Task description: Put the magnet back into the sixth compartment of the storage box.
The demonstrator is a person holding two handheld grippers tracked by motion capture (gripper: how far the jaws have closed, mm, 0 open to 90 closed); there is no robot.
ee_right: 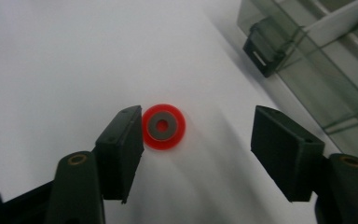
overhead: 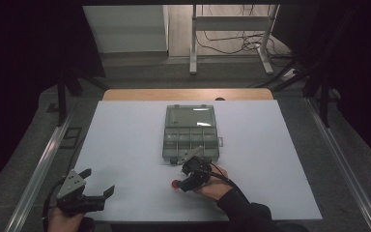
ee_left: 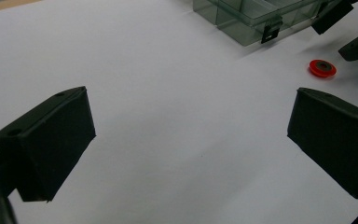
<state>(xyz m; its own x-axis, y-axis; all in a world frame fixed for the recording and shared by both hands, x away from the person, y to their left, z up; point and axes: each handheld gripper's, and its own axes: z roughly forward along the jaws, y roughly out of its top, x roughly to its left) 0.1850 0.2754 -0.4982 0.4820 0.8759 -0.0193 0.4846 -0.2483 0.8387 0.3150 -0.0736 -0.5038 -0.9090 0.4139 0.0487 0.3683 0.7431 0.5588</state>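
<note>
Lower left of the high view: left gripper (overhead: 98, 182) rests on the white table sheet (overhead: 125, 145), jaws wide apart, nothing between them, idle. In the left gripper view the sheet between its jaws is bare; the red ring (ee_left: 322, 68) sits at the right edge, upper part of that frame.

Bottom centre of the high view: right gripper (overhead: 186, 170) is low over the sheet, with the red ring (overhead: 175, 183) just left of the hand (overhead: 212, 186). The right gripper view puts the ring (ee_right: 163, 126) at frame centre, flat on the sheet, touching or just beside the left jaw, with a clear gap to the right jaw. Jaws half apart, not clamped.

Step, as I read it: pick-up of the ring, grasp not made yet. Next move calls for centring the ring and closing on its rim.

Centre of the high view, above the hand: clear compartment box (overhead: 191, 133), lid open, likely destination.
</note>
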